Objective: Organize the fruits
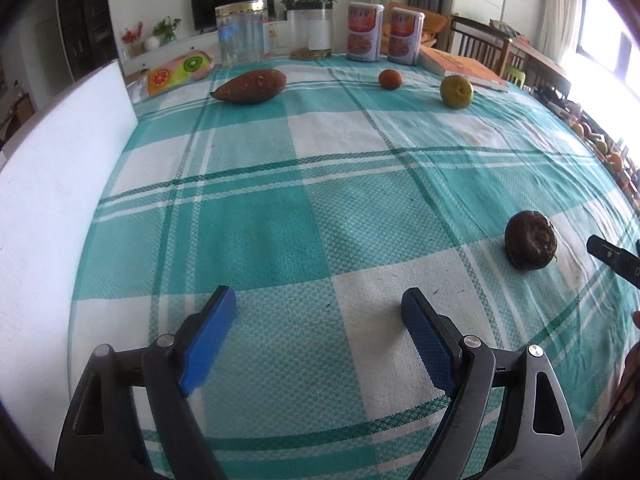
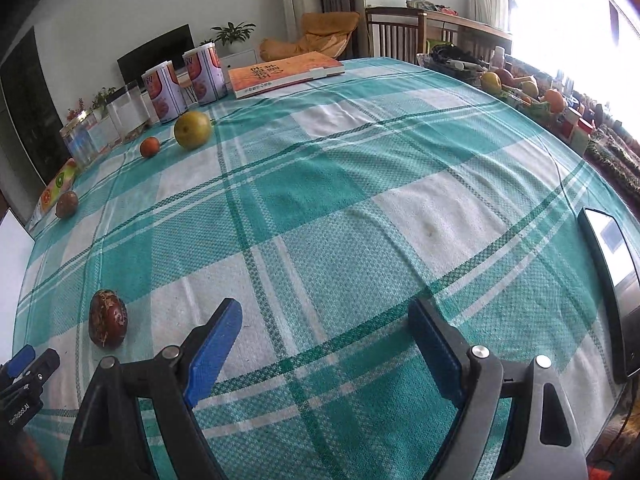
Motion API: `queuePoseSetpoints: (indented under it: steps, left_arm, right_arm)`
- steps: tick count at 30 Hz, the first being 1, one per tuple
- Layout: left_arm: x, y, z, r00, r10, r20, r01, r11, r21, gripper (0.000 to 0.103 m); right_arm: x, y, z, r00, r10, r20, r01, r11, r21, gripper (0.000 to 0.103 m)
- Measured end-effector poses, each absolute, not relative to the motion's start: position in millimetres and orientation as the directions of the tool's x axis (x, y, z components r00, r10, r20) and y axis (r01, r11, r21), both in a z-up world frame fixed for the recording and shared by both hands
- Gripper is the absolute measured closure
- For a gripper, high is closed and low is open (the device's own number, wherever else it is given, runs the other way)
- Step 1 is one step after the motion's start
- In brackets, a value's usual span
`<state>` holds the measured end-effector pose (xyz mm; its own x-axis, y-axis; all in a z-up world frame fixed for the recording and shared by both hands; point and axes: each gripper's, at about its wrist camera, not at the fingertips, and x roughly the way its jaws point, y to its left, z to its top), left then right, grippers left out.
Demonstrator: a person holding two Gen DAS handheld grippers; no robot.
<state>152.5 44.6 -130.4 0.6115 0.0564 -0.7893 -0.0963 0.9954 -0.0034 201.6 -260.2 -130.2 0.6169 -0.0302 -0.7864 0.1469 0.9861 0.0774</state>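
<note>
A dark purple passion fruit (image 1: 531,245) lies on the checked tablecloth, right of my open, empty left gripper (image 1: 320,304); it also shows at the lower left of the right wrist view (image 2: 108,319). A sweet potato (image 1: 250,86), a small orange fruit (image 1: 389,79) and a yellow-green citrus (image 1: 456,91) lie along the far side. In the right wrist view the citrus (image 2: 193,129), the orange fruit (image 2: 149,147) and the sweet potato (image 2: 66,204) sit far left. My right gripper (image 2: 326,316) is open and empty above the cloth.
Two cans (image 1: 364,32), a clear jar (image 1: 241,32), a glass tank (image 1: 310,30) and a book (image 1: 464,67) line the far edge. A white board (image 1: 52,184) stands at the left. A phone (image 2: 612,276) lies at the right edge. More fruit (image 2: 520,84) is piled beyond.
</note>
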Motion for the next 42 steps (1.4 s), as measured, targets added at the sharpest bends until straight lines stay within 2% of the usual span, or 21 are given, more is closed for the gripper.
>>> queuePoseSetpoints:
  steps: [18, 42]
  left_arm:
    - [155.4, 46.1, -132.7, 0.606, 0.066, -0.793, -0.106, 0.994, 0.002, 0.011]
    - [155.6, 46.2, -132.8, 0.606, 0.066, -0.793, -0.105, 0.994, 0.002, 0.01]
  right_arm:
    - [205.7, -251.0, -133.7, 0.591, -0.04, -0.806, 0.118, 0.992, 0.037, 0.006]
    - [201.8, -254.9, -131.2, 0.606, -0.005, -0.796, 0.116, 0.99, 0.082, 0.005]
